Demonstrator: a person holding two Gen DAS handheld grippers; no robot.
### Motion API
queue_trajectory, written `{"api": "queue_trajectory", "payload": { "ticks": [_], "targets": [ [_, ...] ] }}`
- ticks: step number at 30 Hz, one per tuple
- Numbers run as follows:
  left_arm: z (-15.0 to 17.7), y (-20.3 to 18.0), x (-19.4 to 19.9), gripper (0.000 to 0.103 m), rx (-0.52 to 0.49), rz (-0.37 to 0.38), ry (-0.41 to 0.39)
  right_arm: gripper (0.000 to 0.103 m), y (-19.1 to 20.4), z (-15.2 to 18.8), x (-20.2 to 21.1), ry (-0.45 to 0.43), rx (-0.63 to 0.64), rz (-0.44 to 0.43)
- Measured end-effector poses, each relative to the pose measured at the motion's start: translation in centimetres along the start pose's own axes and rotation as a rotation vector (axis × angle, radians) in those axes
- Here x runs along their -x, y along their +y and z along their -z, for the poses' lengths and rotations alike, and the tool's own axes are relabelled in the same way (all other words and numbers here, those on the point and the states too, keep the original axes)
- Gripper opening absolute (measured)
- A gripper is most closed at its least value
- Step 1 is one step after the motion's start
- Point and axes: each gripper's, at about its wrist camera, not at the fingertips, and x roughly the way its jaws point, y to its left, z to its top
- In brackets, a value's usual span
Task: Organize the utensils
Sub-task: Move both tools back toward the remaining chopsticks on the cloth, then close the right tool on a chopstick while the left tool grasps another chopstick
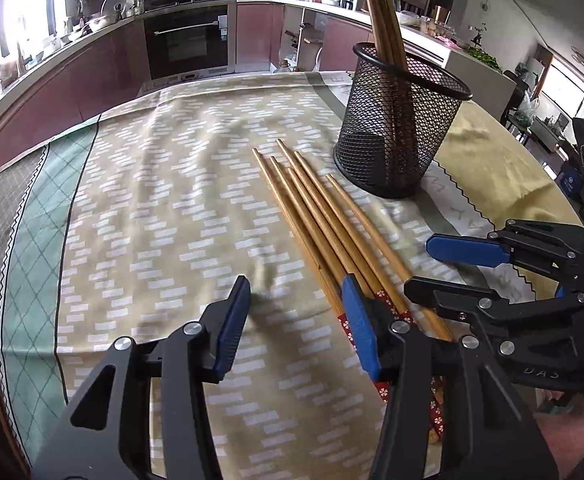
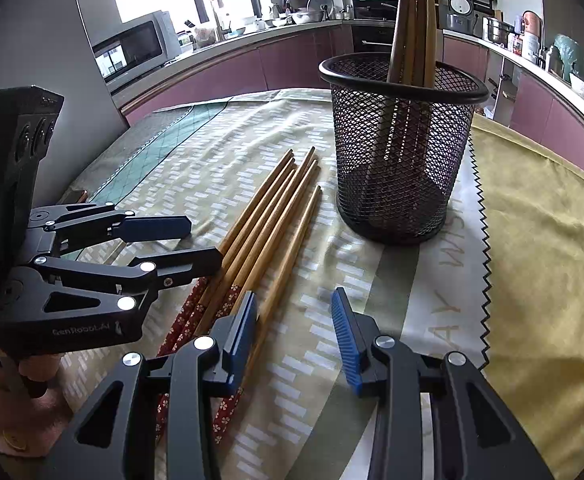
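Note:
Several wooden chopsticks (image 1: 315, 216) (image 2: 268, 224) with red flowered handle ends lie side by side on the tablecloth, tips pointing away. Behind them, to the right, stands a black mesh holder (image 1: 395, 132) (image 2: 399, 160) with a few chopsticks (image 1: 379, 12) (image 2: 411, 20) upright in it. My left gripper (image 1: 295, 320) (image 2: 196, 242) is open just left of the bundle's handle ends, its right finger above them, only cloth between its pads. My right gripper (image 2: 295, 328) (image 1: 447, 270) is open just right of the bundle, its left finger above the handles, nothing gripped.
A patterned tablecloth (image 1: 152, 200) covers the table, with a yellow cloth (image 2: 543, 260) on the right. A hand (image 2: 12, 392) holds the left gripper. Kitchen counters, an oven (image 1: 190, 40) and a microwave (image 2: 132, 48) stand beyond the table's far edge.

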Motion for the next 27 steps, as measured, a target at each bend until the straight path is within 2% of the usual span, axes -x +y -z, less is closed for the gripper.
{"api": "queue_trajectory", "payload": {
  "ticks": [10,18,24,27],
  "targets": [
    [0.0,0.7,0.2,0.045,0.01,-0.011,0.008,0.035,0.0,-0.2,-0.2,0.002,0.011,0.016],
    [-1.3,0.6,-0.9,0.043,0.005,-0.025,0.012,0.034,0.2,-1.0,-0.9,0.0,0.026,0.046],
    [-2.3,0.6,-1.8,0.032,0.008,-0.029,0.018,0.022,-0.1,-1.4,-1.2,0.001,0.008,0.054],
    [-2.5,0.6,-1.9,0.021,0.023,-0.027,0.017,0.013,-0.6,-1.5,-1.2,-0.001,-0.022,0.041]
  ]
}}
